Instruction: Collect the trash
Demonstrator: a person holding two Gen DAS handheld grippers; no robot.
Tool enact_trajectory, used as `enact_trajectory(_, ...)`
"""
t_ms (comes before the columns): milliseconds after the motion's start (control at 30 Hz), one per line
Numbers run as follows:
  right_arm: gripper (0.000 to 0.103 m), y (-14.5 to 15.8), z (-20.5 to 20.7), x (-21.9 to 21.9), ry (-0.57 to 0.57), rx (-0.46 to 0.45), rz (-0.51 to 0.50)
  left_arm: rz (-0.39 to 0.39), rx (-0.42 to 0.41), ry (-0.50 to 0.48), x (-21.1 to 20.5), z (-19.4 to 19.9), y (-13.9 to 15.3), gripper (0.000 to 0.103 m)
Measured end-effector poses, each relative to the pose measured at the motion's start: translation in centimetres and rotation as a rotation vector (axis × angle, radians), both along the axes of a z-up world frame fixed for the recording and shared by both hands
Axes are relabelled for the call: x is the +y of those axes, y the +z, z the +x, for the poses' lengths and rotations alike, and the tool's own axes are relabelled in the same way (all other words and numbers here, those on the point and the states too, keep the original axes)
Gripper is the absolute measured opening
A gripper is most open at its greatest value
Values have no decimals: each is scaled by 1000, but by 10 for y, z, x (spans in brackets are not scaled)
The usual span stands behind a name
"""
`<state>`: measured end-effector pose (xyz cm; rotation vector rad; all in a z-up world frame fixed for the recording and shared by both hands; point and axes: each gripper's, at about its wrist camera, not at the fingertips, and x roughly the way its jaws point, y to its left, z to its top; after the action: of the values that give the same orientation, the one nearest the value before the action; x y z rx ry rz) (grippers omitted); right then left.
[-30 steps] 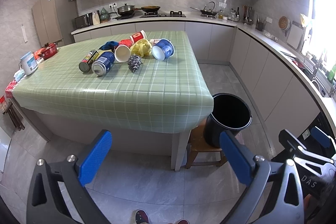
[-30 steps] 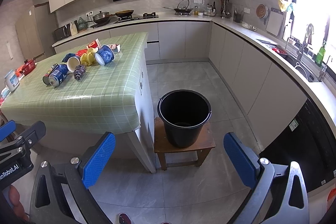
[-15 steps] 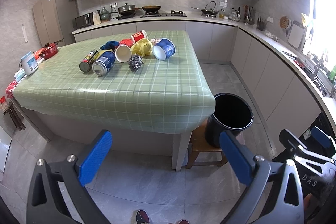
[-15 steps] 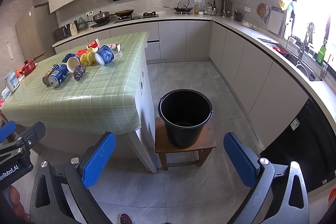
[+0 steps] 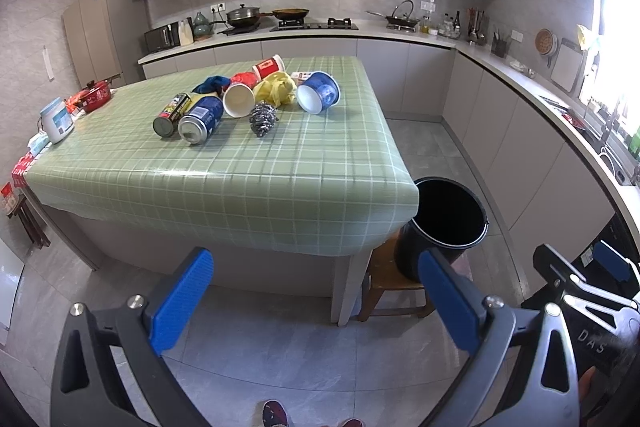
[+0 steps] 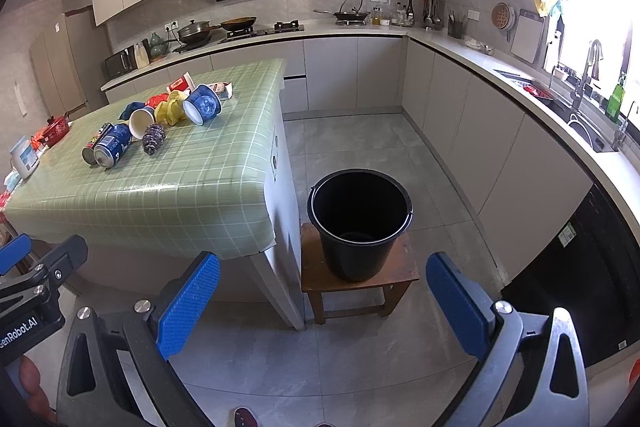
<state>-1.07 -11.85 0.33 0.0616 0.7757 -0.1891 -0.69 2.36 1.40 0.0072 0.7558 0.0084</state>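
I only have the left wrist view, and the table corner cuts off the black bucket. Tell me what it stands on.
Observer: In the right wrist view the whole black bucket shows. It stands upright on a small wooden stool, just off the end of the table.
Operator: Now report what is inside it.
Observer: From that view its floor shows bare, with no trash visible in it. The cans and cups are all on the table.
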Motion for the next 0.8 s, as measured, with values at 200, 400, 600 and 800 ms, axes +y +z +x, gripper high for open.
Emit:
enact_trajectory(200, 103, -1, 9, 7, 4, 1, -1, -2, 10, 4, 11, 9, -4, 103)
enact_trajectory(400, 103, -5, 24, 27, 5, 2, 6, 5, 30, 40, 44, 25, -13, 103)
enact_trajectory(600, 103, -8, 46, 61, 25, 2, 6, 0, 42, 98, 93, 48, -20, 103)
enact_trajectory(800, 103, -14, 79, 111, 36, -2, 22, 4, 50, 127, 144, 75, -26, 103)
